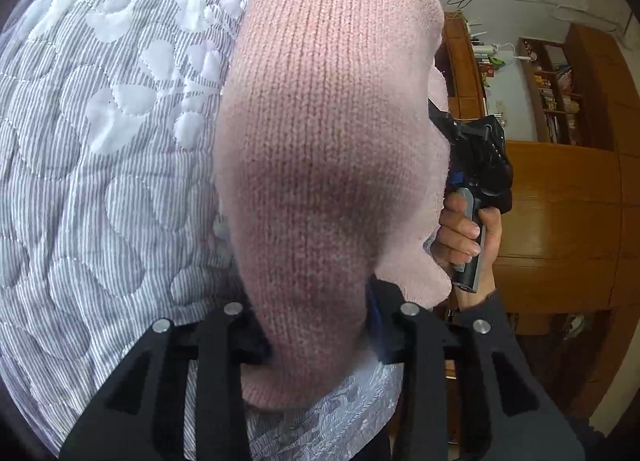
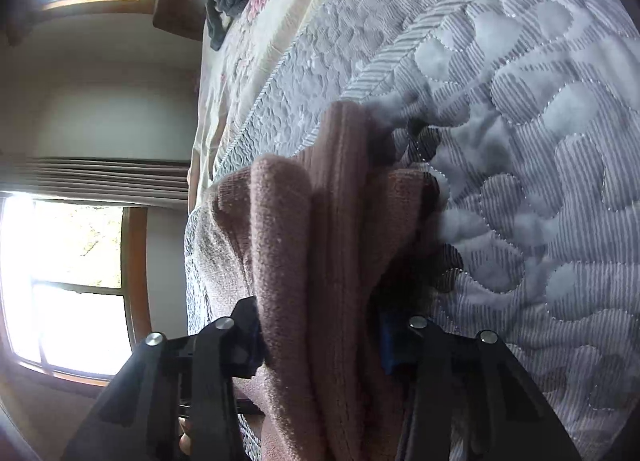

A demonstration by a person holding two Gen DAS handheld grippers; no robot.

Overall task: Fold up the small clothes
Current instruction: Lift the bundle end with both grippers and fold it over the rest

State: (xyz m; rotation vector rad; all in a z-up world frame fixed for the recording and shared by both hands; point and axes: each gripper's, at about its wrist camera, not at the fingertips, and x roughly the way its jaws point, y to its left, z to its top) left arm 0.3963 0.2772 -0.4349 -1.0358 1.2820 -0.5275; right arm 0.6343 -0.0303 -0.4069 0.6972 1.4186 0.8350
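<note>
While you hold both tools over the bed, your left hand-held gripper (image 1: 316, 337) is clamped on the pink knit garment (image 1: 332, 133), whose long axis runs straight away from the camera, the far end pointing up the frame above the striped quilt (image 1: 112, 141). Your right hand-held gripper (image 2: 320, 341) pinches a bunched fold of the same garment (image 2: 320, 261), its ridges also running lengthwise away from the fingers toward the quilt (image 2: 540, 141). From the left wrist view, your right hand (image 1: 468, 237) grips its handle just beside the garment's edge.
</note>
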